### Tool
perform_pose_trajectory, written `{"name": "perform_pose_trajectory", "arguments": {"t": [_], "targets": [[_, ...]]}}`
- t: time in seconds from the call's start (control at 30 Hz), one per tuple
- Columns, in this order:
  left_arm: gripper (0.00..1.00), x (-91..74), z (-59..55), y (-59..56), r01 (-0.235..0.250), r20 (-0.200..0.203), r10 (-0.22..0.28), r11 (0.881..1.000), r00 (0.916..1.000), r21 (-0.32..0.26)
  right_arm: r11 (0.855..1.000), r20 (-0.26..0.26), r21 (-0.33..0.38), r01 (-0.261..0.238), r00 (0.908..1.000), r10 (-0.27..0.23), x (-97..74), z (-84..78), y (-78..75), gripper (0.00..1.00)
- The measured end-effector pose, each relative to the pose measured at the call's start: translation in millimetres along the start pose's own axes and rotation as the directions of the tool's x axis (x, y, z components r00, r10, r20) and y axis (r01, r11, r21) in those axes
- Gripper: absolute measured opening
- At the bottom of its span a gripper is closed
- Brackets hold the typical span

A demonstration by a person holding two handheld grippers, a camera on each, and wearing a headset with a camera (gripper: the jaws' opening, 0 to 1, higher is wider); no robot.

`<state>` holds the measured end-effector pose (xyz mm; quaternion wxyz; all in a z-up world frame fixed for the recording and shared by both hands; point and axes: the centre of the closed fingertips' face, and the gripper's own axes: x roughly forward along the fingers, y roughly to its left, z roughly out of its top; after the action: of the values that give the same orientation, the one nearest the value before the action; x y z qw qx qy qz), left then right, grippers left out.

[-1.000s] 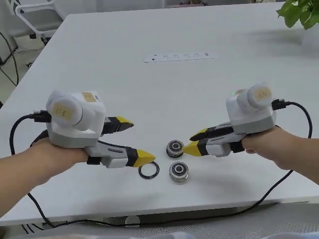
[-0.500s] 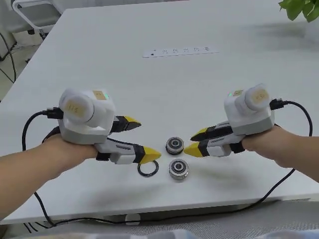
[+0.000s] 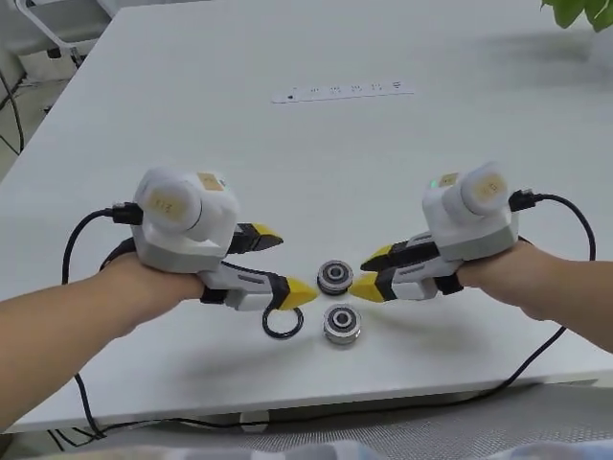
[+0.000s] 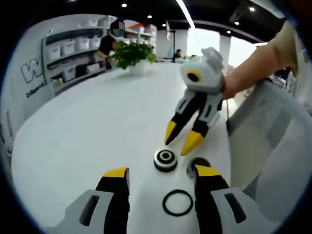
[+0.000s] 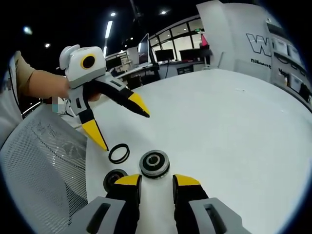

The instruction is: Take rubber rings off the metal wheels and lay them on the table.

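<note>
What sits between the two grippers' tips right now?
In the head view, the farther metal wheel lies between the left gripper and the right gripper.

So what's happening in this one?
A person holds two grippers over a white table. One black rubber ring lies loose beside two small round metal wheels, one nearer and one farther. The open left gripper hovers by the ring. The open right gripper points at the farther wheel. Neither holds anything.

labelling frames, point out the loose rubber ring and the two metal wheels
rubber ring (image 4: pixel 165 203), left gripper view, left side of its band
far wheel (image 3: pixel 335 276), head view, its hub
near wheel (image 3: pixel 343 324), head view, its hub
</note>
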<state>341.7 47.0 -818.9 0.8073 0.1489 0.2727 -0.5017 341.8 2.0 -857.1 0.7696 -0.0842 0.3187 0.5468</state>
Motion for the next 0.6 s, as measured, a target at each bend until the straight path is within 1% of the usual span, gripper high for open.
{"name": "perform_pose_trajectory", "arguments": {"t": [0.17, 0.3, 0.4, 0.47, 0.5, 0.53, 0.6], "targets": [[0.52, 8.2, 0.8, -2.1, 0.013, -0.005, -0.013, 1.000, 0.9999, 0.007, 1.000, -0.007, -0.012, -0.008, 0.9999, 0.008, 4.5, -1.1, 1.5, 0.23], [0.49, 15.0, 1.6, -2.9, 0.022, -0.006, -0.022, 1.000, 0.9997, 0.003, 1.000, -0.002, -0.018, -0.011, 0.9999, 0.011, 6.6, -1.4, 0.9, 0.22], [0.45, 20.7, -1.1, -1.3, 0.025, -0.021, -0.025, 1.000, 0.9995, 0.009, 1.000, -0.003, -0.021, -0.009, 1.0000, 0.009, 8.1, -2.0, -1.1, 0.21], [0.45, 25.5, -1.9, -0.6, 0.030, -0.026, -0.029, 1.000, 0.9992, 0.008, 1.000, -0.002, -0.020, -0.012, 0.9999, 0.012, 9.0, -2.6, -2.3, 0.21], [0.44, 26.8, -1.9, -0.8, 0.032, -0.026, -0.032, 0.999, 0.9991, 0.007, 1.000, -0.002, -0.021, -0.012, 0.9999, 0.012, 9.2, -2.9, -2.5, 0.21], [0.44, 27.8, -1.8, -1.5, 0.033, -0.027, -0.033, 0.999, 0.9991, 0.006, 1.000, 0.009, -0.018, -0.007, 0.9999, 0.007, 9.7, -1.7, -2.9, 0.21], [0.43, 30.5, -1.3, -2.9, 0.035, -0.027, -0.034, 0.999, 0.9990, 0.010, 1.000, 0.007, -0.020, -0.012, 0.9999, 0.012, 9.6, -2.7, -2.8, 0.21]]}}
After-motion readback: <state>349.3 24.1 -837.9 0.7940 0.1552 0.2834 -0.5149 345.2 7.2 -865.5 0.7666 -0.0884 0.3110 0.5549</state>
